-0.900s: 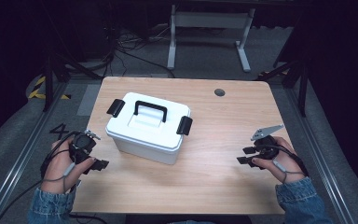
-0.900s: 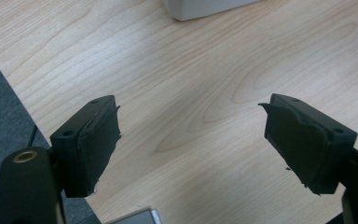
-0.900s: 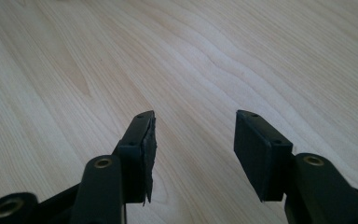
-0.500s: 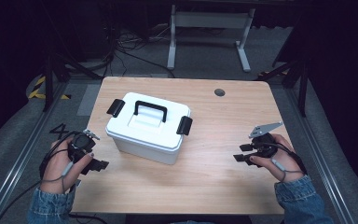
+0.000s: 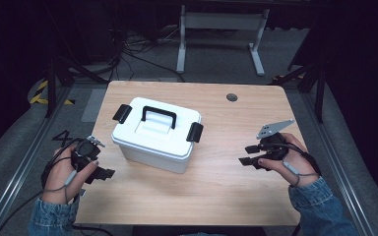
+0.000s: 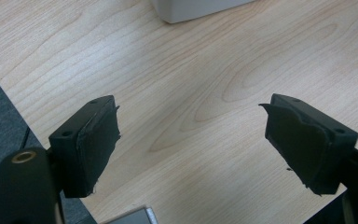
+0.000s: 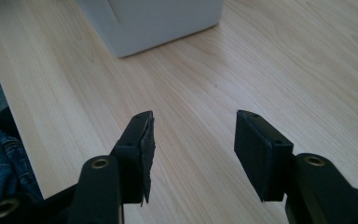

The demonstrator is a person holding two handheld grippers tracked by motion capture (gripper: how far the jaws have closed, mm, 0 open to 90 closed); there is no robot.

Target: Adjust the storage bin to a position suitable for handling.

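A white lidded box (image 5: pixel 155 135) with a black handle (image 5: pixel 159 114) and two black side latches stands on the wooden table (image 5: pixel 236 182), left of its middle. My left gripper (image 5: pixel 100 173) rests at the table's left edge, open, with bare wood between its jaws (image 6: pixel 191 140); the box corner (image 6: pixel 191 9) lies beyond them. My right gripper (image 5: pixel 248 156) is at the right side, open and empty (image 7: pixel 193 149), pointing toward the box (image 7: pixel 158 21).
A round grommet hole (image 5: pixel 232 97) sits near the table's far edge. A white metal frame (image 5: pixel 221 24) and cables lie on the floor behind. Denim sleeves come in at the bottom corners.
The right gripper has crept slightly leftward toward the box. The left gripper has barely shifted.
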